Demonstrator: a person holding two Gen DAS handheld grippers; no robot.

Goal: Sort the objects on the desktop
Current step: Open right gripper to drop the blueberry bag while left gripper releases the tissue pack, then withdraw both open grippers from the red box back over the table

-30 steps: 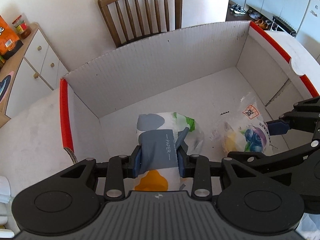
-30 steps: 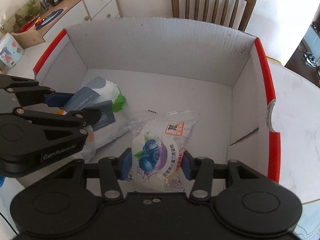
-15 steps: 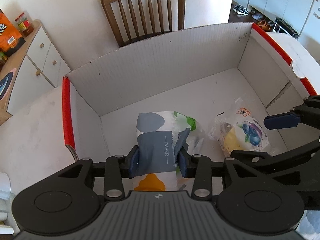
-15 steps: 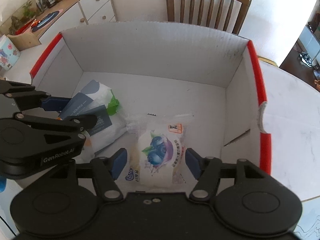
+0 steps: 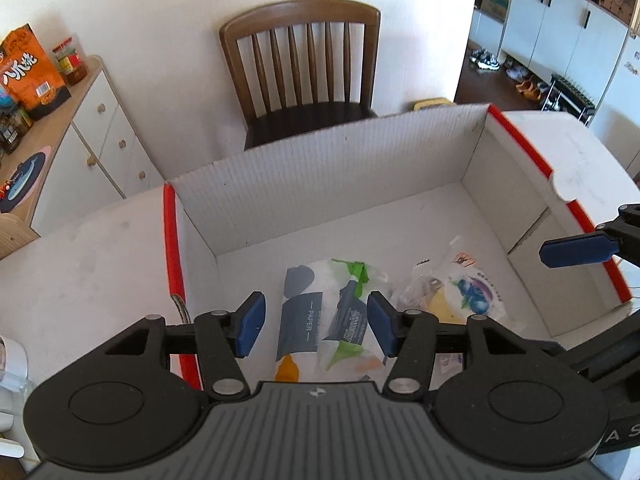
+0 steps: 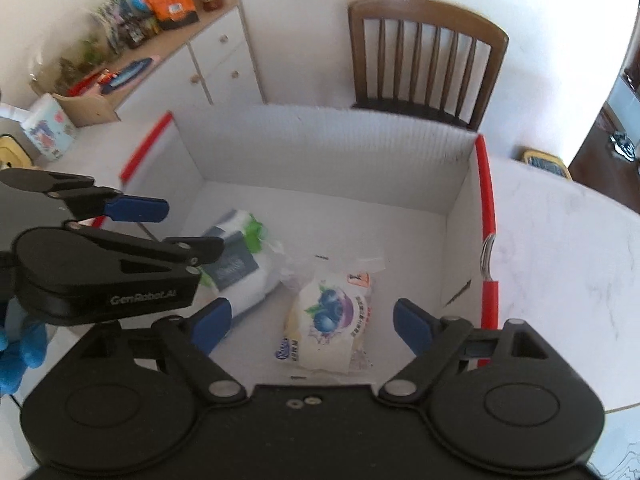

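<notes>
A white cardboard box [image 5: 344, 184] with red-edged flaps holds two items on its floor. The tissue pack [image 5: 320, 320], white with grey, green and orange patches, lies at the left. Beside it on the right lies the blueberry snack bag [image 6: 332, 316] in clear wrap. My left gripper [image 5: 316, 326] hangs above the tissue pack, its jaws opening, pads clear of the pack on both sides. My right gripper [image 6: 312, 320] hovers over the snack bag [image 5: 468, 296], its jaws opening wide, and nothing touches its pads. The tissue pack [image 6: 240, 264] is partly hidden by the left gripper in the right wrist view.
A wooden chair [image 5: 304, 68] stands behind the box against the wall. A white cabinet [image 5: 104, 136] with snack bags and jars stands at the left. The white marble table [image 6: 560, 260] extends right of the box. A blue-gloved hand [image 6: 20, 352] shows at the lower left.
Both grippers let go: the left released the tissue pack, the right released the snack bag. Both rose away from the box floor, and the items lie where they were set.
</notes>
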